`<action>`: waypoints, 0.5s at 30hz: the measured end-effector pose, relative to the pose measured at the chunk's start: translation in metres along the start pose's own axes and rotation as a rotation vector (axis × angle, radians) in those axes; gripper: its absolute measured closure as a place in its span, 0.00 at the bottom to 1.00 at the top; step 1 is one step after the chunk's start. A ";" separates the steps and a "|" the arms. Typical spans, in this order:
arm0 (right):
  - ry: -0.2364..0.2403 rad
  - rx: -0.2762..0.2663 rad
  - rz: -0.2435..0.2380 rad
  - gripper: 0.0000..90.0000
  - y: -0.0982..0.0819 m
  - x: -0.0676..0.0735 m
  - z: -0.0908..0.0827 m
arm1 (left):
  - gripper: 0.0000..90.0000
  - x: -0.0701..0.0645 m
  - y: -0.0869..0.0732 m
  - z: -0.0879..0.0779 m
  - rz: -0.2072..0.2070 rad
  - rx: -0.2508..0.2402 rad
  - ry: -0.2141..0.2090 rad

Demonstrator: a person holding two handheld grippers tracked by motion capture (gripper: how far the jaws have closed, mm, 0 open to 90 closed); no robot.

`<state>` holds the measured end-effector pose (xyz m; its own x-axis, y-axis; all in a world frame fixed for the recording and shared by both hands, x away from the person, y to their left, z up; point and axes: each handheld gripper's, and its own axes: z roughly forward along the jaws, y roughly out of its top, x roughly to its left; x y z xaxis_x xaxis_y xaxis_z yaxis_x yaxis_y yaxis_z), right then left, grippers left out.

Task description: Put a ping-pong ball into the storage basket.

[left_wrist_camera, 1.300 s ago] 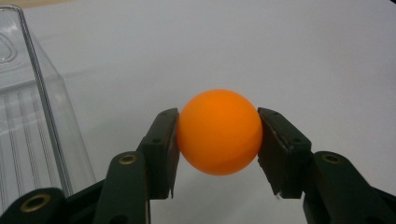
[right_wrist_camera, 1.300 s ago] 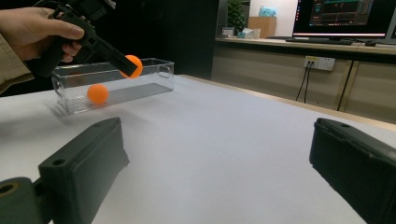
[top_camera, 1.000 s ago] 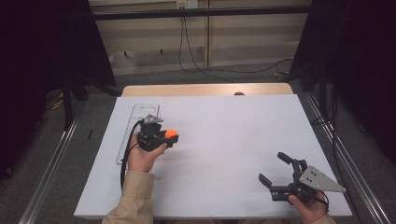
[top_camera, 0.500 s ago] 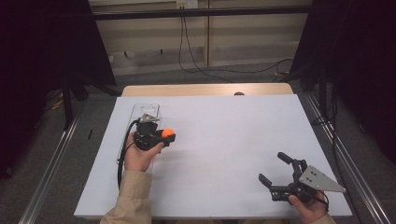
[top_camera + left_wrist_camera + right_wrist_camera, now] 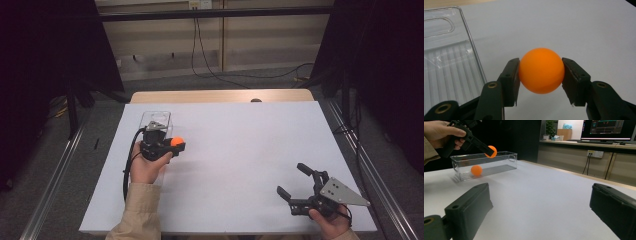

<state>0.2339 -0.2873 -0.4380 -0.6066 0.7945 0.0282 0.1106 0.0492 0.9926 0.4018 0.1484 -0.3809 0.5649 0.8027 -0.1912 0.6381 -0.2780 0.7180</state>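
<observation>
My left gripper (image 5: pixel 172 145) is shut on an orange ball (image 5: pixel 176 142), held off the table just right of a clear plastic bin (image 5: pixel 155 120). In the left gripper view both pads press the ball (image 5: pixel 541 70) at its sides, with the bin (image 5: pixel 449 62) to the left. The right gripper view shows that ball (image 5: pixel 491 151) at the height of the bin's rim and a second orange ball (image 5: pixel 476 170) lying inside the bin (image 5: pixel 499 162). My right gripper (image 5: pixel 291 179) rests near the table's front right, jaws wide apart (image 5: pixel 541 205) with nothing between them.
White sheet (image 5: pixel 240 150) covers the table; a wooden strip (image 5: pixel 220 96) shows at its far edge. Metal rails (image 5: pixel 55 175) run along both sides. Cables lie on the floor beyond. A wide bare stretch of sheet separates the two grippers.
My left gripper has drifted slightly up and toward the bin with the ball still in it. The right gripper has kept still.
</observation>
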 end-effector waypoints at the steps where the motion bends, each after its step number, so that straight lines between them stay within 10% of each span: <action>1: 0.000 0.000 0.000 0.03 0.000 0.000 0.000 | 0.57 0.001 0.000 -0.001 0.000 -0.001 0.002; 15: 0.001 0.000 0.000 0.03 0.000 0.000 0.000 | 0.57 0.008 0.000 -0.009 -0.007 -0.011 0.014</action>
<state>0.2338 -0.2872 -0.4380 -0.6070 0.7942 0.0282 0.1107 0.0493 0.9926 0.4016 0.1591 -0.3768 0.5534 0.8117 -0.1867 0.6360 -0.2670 0.7240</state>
